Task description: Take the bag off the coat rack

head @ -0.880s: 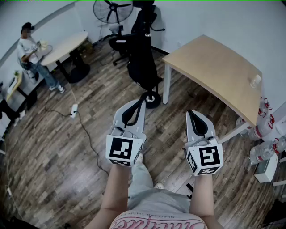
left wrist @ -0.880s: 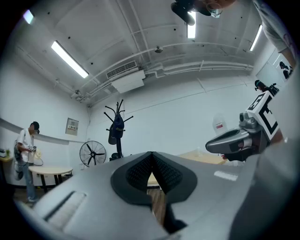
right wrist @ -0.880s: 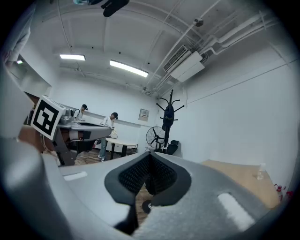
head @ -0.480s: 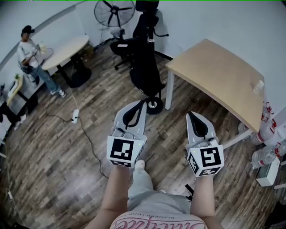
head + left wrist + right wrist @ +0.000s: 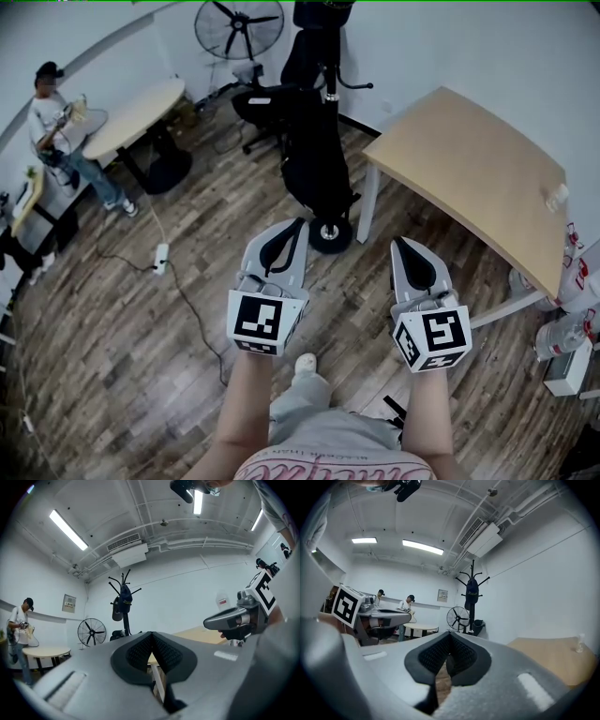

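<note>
A black coat rack (image 5: 323, 103) stands on a wheeled base (image 5: 330, 234) ahead of me, and a black bag (image 5: 314, 155) hangs down its pole. In the left gripper view the rack (image 5: 123, 620) rises against the far wall with the dark bag (image 5: 124, 600) on its hooks. The right gripper view shows the same bag (image 5: 472, 594) on the rack. My left gripper (image 5: 299, 223) and right gripper (image 5: 397, 242) are held side by side over the floor, short of the rack. Both are shut with nothing between their pads.
A light wooden table (image 5: 478, 178) stands right of the rack. A floor fan (image 5: 234, 28) and an office chair (image 5: 258, 98) are behind it. A person (image 5: 52, 117) stands by a round table (image 5: 131, 103) at the left. A power strip with cable (image 5: 159, 255) lies on the floor; water bottles (image 5: 562, 328) are at the right.
The rack and the wooden table have drifted right and nearer in the head view as I step forward. Both grippers keep their pose and stay shut.
</note>
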Action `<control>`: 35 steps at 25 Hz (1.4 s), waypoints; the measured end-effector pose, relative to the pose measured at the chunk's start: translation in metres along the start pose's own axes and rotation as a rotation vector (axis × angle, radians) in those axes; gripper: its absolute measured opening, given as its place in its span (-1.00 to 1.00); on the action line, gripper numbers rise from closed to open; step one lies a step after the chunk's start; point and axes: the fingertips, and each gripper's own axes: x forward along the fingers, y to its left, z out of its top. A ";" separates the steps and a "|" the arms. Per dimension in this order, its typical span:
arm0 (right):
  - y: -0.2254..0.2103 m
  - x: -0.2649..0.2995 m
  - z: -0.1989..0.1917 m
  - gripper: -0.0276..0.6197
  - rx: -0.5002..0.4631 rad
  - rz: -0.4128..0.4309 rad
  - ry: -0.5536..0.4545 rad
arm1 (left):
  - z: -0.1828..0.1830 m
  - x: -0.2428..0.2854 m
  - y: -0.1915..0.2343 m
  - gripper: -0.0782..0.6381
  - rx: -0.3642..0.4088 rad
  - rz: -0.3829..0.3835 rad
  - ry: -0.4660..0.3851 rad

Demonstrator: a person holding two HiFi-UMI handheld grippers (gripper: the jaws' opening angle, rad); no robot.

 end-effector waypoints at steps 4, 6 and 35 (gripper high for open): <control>0.007 0.038 -0.006 -0.91 -0.029 0.001 0.035 | -0.013 0.019 0.031 -0.74 -0.015 -0.002 0.002; 0.011 0.056 -0.010 -0.91 -0.044 -0.002 0.053 | -0.026 0.027 0.044 -0.74 -0.028 -0.015 0.014; 0.028 0.193 -0.008 -0.91 -0.210 -0.032 0.102 | -0.054 0.086 0.160 -0.75 -0.066 -0.033 0.020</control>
